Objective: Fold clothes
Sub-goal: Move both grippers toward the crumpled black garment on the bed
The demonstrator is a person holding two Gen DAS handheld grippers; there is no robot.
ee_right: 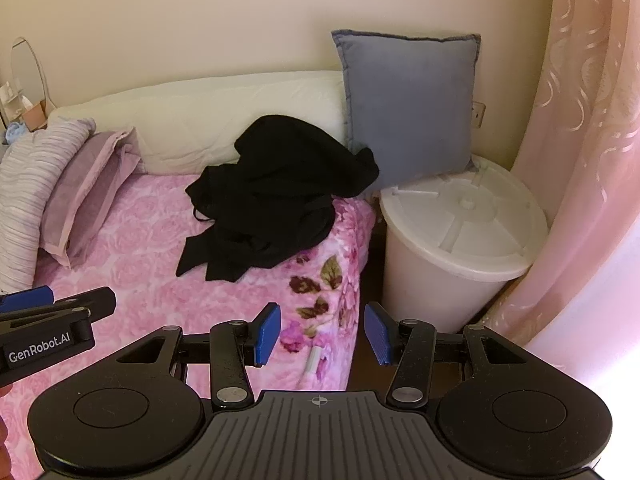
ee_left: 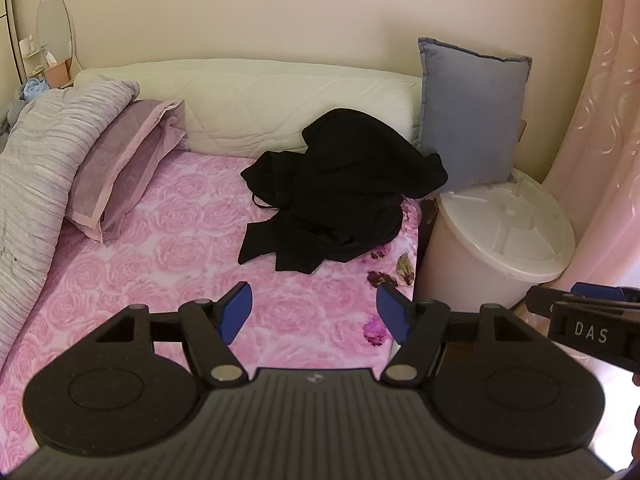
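A crumpled heap of black clothes (ee_left: 340, 192) (ee_right: 272, 196) lies on the pink rose-patterned bed cover (ee_left: 160, 272) (ee_right: 132, 264), near the bed's right edge and against the cream headboard cushion. My left gripper (ee_left: 314, 312) hovers over the cover in front of the heap, open, with nothing between its blue pads. My right gripper (ee_right: 322, 334) hangs at the bed's right edge, short of the heap, open and empty as well. Each gripper shows at the side of the other's view.
A grey-blue cushion (ee_left: 472, 112) (ee_right: 408, 104) leans on the wall atop a white lidded bin (ee_left: 504, 240) (ee_right: 460, 232) right of the bed. A lilac pillow (ee_left: 120, 168) and striped duvet (ee_left: 36, 168) lie at left. A pink curtain (ee_right: 580, 160) hangs at right.
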